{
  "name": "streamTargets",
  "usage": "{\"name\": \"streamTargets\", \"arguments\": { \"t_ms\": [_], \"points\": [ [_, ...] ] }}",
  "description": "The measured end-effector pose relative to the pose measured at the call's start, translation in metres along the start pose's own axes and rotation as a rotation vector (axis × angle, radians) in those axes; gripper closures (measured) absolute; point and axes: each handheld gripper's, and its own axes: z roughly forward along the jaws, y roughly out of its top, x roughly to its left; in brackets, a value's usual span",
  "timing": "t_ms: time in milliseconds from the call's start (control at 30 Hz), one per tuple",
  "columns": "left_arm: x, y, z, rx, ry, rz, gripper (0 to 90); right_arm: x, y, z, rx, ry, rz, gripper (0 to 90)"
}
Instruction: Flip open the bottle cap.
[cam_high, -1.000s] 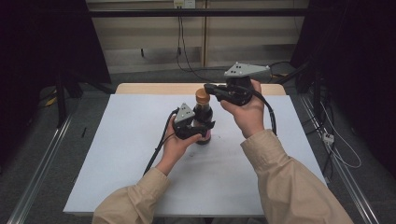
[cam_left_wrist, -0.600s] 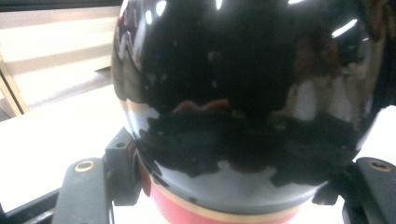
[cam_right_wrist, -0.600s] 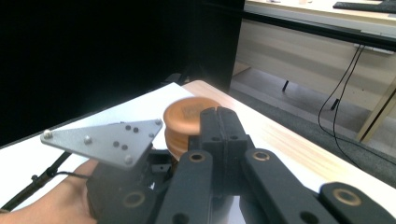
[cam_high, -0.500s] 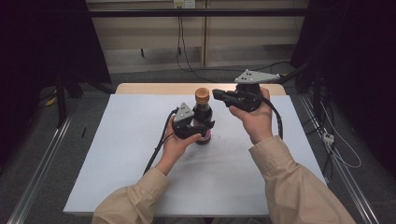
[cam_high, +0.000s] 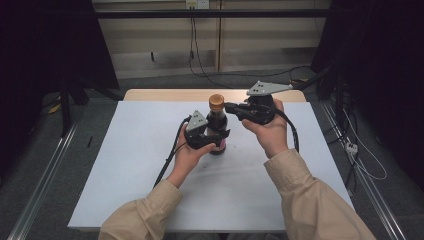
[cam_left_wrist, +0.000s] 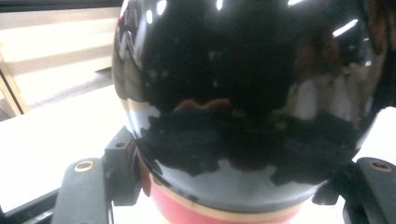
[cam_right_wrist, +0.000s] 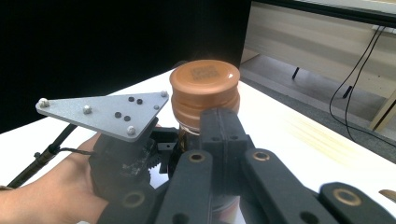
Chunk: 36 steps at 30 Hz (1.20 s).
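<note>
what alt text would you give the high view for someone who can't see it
A person at a white table steadies a dark bottle with the left gripper clamped round its body, while the right gripper, jaws shut, points at the brown cap from the side. Both beige sleeves come in from the bottom edge, and cables trail from each gripper.

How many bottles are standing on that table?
1. A dark glass bottle with a brown cap stands mid-table on the white table top, clamped by the left tongs; the shut right tongs hover beside its cap.
</note>
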Motion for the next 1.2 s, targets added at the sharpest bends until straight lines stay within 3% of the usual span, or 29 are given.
{"name": "streamTargets", "arguments": {
  "t_ms": [400, 600, 1200],
  "points": [
    [0.001, -0.001, 0.000, -0.002, 0.001, -0.001, 30.0, 0.001, 0.006, 0.001, 0.023, 0.012, -0.002, 90.0],
    [0.000, -0.001, 0.000, -0.009, 0.003, -0.003, 30.0, 0.002, 0.009, 0.000, -0.003, 0.007, -0.001, 90.0],
    [0.001, -0.001, -0.001, -0.004, 0.004, -0.006, 30.0, 0.006, 0.019, 0.000, -0.004, -0.007, -0.012, 90.0]
  ]
}}
